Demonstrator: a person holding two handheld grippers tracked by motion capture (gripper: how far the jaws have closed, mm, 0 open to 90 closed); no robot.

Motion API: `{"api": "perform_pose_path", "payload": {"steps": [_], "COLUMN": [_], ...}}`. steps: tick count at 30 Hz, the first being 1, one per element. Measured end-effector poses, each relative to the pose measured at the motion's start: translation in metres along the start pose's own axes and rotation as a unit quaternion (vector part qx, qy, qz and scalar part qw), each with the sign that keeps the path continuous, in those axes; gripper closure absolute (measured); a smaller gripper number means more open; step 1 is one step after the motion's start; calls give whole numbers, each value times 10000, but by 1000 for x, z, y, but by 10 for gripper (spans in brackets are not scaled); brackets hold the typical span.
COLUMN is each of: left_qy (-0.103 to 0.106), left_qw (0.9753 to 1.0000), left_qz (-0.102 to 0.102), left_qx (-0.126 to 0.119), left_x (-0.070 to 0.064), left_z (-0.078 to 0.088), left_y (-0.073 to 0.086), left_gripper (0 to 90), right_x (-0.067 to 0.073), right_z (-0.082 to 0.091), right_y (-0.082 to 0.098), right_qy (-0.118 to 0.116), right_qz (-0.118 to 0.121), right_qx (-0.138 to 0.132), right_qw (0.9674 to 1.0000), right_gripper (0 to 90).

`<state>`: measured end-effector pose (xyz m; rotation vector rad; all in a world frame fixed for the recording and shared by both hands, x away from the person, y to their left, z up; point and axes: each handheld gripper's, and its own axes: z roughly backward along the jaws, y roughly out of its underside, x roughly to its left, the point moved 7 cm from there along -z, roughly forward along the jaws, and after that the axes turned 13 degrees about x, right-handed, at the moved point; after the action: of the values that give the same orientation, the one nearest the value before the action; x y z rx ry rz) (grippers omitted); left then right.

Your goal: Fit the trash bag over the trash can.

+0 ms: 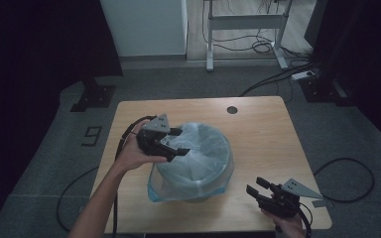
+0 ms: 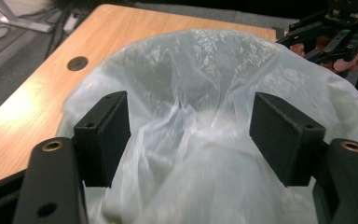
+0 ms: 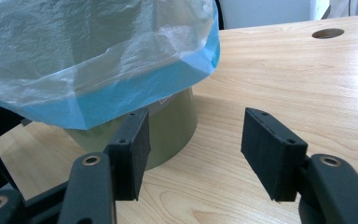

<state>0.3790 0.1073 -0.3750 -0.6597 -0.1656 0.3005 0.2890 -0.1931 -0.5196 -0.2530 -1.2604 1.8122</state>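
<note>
A round olive-green bin (image 3: pixel 168 135) stands near the middle of the pale wood-grain surface (image 1: pixel 268 144), lined with a thin, crinkled translucent bag (image 1: pixel 193 158) whose blue-tinted edge drapes over the rim (a scrap of print on the bin is too hidden to read). The left tool (image 1: pixel 171 144) hovers over the bag's left rim, jaws apart. The right tool (image 1: pixel 255 188) sits at the near right, apart too. A grey "9" (image 1: pixel 92 135) marks the floor.

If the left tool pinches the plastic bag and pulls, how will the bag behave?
The bag looks thin and crinkled, so it would probably crumple and stretch, not lift stiffly. Its edge hangs loosely over the bin, so it may slide off. The film looks glossy; the open left tool might slip.
</note>
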Motion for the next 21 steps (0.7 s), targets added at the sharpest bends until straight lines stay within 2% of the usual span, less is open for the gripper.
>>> {"api": "perform_pose_path", "payload": {"steps": [6,13,18,21], "left_qy": [-229,-428,-509,-554], "left_qw": [9983,9929,9895,9883], "left_qz": [243,608,874,1014], "left_qx": [-468,-931,-1028,-999], "left_x": [-4,-11,-13,-12], "left_z": [25,47,50,50], "left_y": [26,64,99,117], "left_gripper": [278,278,277,277], "right_x": [-2,-5,-7,-9], "right_z": [2,2,2,2], "right_y": [0,1,2,2], "right_qy": [40,80,121,142], "right_qz": [-25,-74,-77,-102], "right_qx": [-26,-20,-15,-28], "right_qw": [10000,9999,9999,9998], "right_gripper": [411,408,406,406]}}
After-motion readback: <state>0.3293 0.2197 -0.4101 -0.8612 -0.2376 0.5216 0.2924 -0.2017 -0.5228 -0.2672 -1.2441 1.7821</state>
